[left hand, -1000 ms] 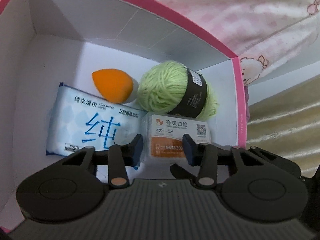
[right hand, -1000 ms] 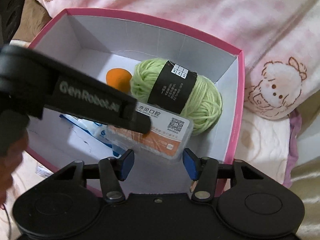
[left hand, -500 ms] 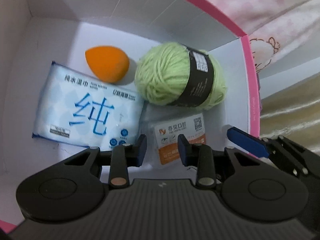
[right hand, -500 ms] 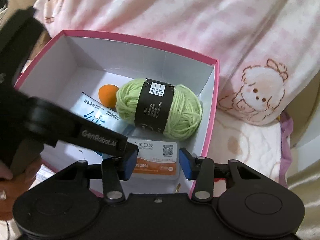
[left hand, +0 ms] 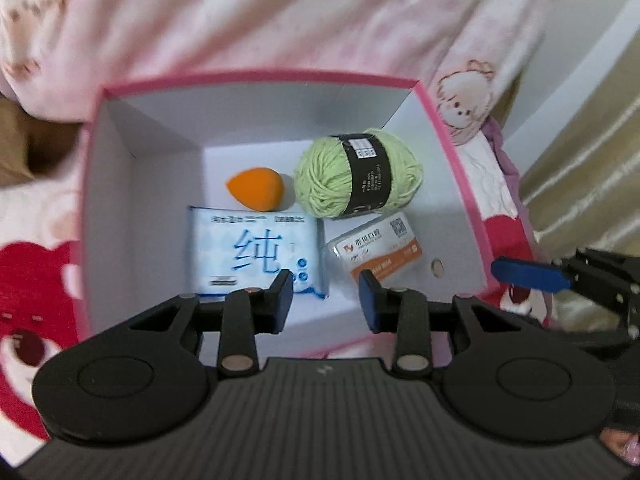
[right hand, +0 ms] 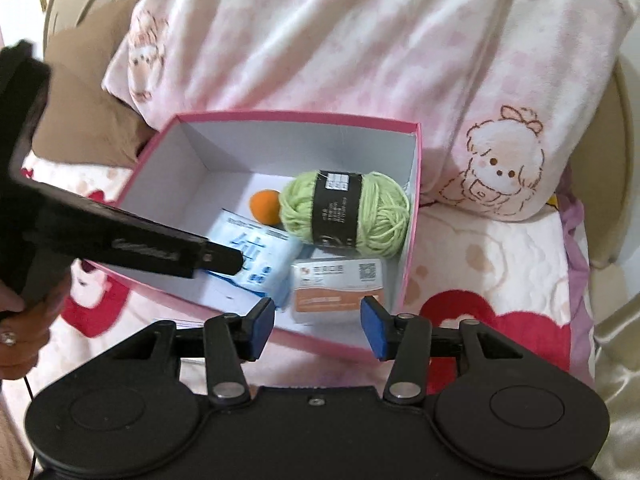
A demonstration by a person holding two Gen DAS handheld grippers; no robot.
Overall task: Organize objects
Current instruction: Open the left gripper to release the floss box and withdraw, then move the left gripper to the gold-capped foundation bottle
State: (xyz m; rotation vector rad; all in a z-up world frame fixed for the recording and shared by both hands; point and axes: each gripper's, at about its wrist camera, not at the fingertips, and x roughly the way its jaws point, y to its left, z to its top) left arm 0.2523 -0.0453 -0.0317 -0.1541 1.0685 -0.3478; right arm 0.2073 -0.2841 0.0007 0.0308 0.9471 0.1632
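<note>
While both claws are hanging above the pink box [left hand: 456, 160], the left claw [left hand: 325, 300] is gaping empty, jaws just reopening. The right claw [right hand: 318, 322] is also standing open, holding nothing, over the orange card case [right hand: 338, 292].

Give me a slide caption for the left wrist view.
Empty left tongs above pink box holding yarn, sponge, wipes, card case.

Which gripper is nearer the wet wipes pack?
Left. The left gripper hangs over the wet wipes pack at its near end; the right gripper is farther off, by the pink box at its right wall. Both have just been opening their jaws, nothing between them.
</note>
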